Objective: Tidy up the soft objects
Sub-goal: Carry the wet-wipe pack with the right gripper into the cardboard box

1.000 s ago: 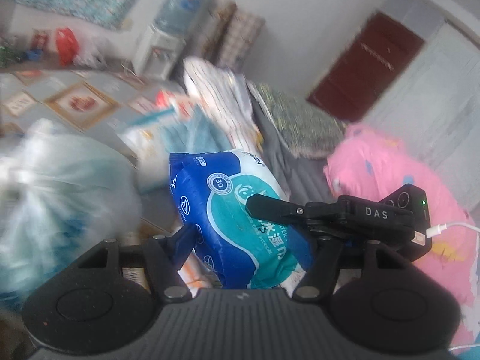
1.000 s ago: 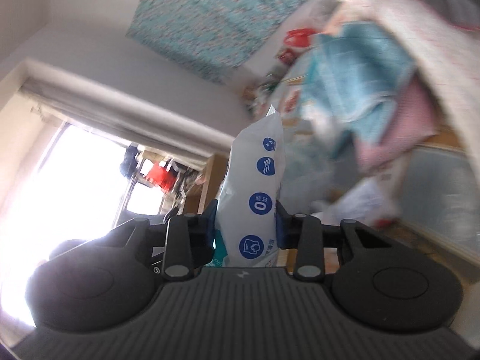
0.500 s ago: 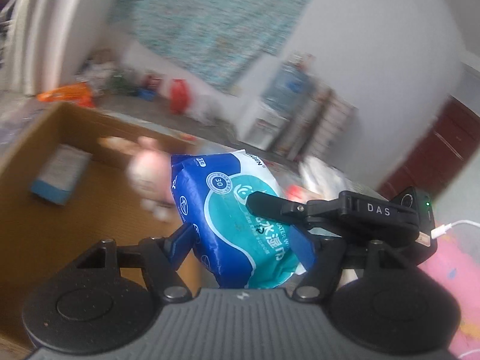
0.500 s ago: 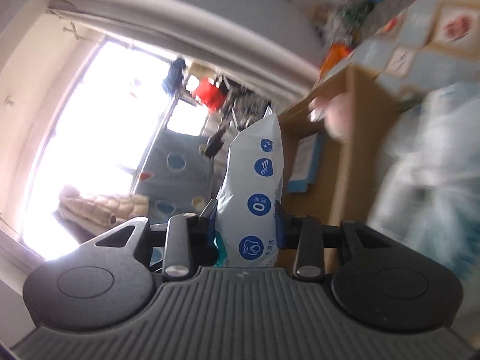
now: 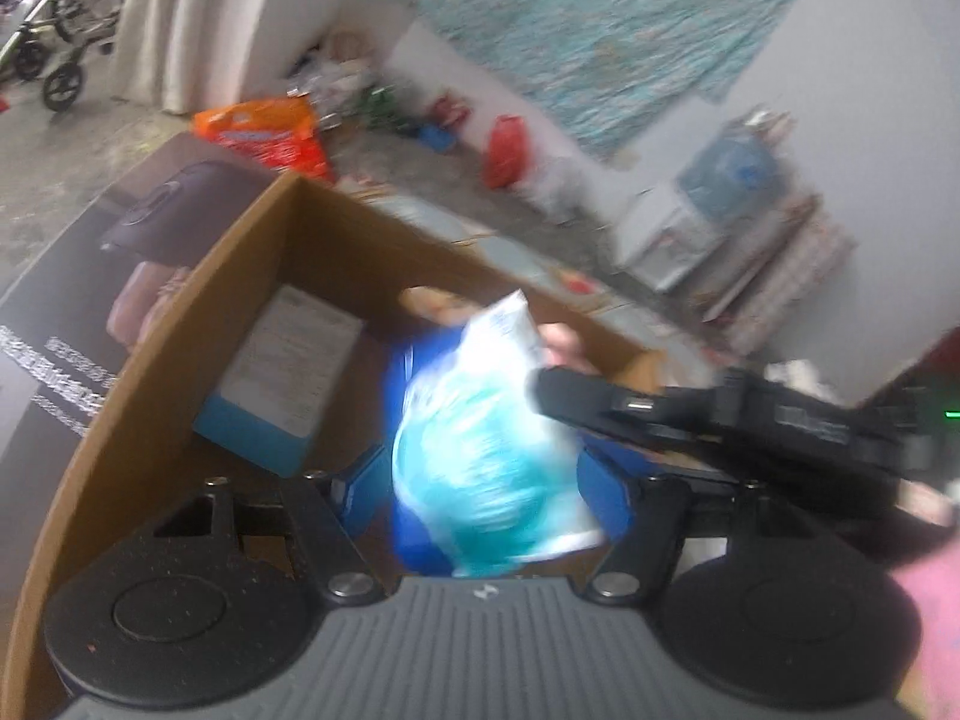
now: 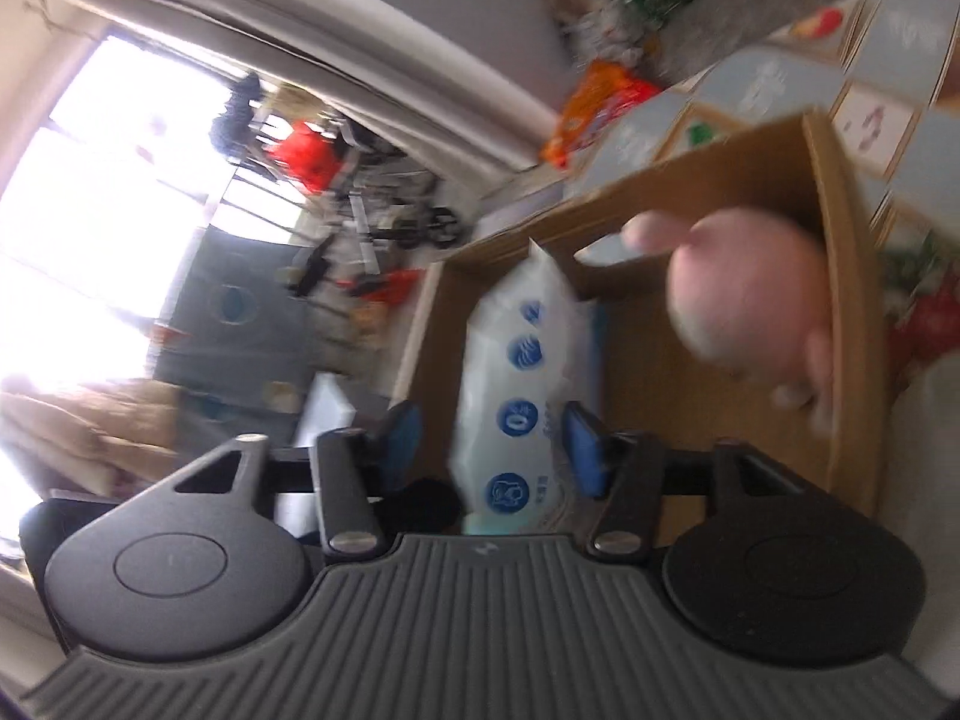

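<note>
Wipes packs were the goods in hand, one in each set of tongs, and both had been carried from the cluttered bedside to above an open cardboard box. A second earlier the right tongs pinched the white wipes pack tightly; now their jaws were opening, the left blue pad stood clear of the pack and the pack leaned loose between them over the box. My reading was that the drop into the box had begun, so this pack was nearly stowed. The blue wipes pack sat between the pads of the left tongs, blurred by motion; the pads looked to press its sides, so it seemed still held above the box floor. Inside lay a small blue carton and a pink plush toy. Both tongs pointed downward into the box, the right set rolled well onto its side.
</note>
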A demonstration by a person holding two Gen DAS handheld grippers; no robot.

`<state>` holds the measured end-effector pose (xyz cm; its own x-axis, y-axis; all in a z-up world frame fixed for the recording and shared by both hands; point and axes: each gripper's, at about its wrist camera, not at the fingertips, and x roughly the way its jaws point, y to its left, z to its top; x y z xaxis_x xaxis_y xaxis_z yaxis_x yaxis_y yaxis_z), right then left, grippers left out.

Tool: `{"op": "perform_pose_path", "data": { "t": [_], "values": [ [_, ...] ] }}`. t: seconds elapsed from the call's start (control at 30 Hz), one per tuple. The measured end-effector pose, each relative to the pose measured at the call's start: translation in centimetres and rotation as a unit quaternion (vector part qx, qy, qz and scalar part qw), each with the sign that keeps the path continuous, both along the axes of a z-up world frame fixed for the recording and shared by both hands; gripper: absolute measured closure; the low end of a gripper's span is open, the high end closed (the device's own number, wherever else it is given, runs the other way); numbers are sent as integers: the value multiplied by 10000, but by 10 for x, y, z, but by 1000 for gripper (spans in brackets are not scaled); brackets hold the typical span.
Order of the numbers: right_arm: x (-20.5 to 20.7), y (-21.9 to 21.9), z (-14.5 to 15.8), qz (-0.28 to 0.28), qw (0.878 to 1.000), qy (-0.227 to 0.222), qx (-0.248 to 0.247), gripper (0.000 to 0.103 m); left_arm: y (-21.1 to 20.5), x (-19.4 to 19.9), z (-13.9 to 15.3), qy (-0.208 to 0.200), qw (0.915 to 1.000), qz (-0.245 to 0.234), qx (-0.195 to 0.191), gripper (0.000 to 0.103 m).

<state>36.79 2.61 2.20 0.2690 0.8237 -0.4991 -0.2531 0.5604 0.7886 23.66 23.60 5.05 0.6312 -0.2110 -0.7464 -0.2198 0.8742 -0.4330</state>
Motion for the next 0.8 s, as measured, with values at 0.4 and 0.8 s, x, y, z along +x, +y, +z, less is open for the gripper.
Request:
{"op": "perform_pose_path", "data": {
  "t": [0.4, 0.8],
  "values": [
    [-33, -49, 25, 268, 9975, -632, 156, 47, -13, 9, -42, 684, 9969, -247, 290, 35],
    [-54, -127, 24, -26, 9961, -799, 386, 47, -61, 30, -64, 1250, 9862, -703, 830, 35]
  ]
}}
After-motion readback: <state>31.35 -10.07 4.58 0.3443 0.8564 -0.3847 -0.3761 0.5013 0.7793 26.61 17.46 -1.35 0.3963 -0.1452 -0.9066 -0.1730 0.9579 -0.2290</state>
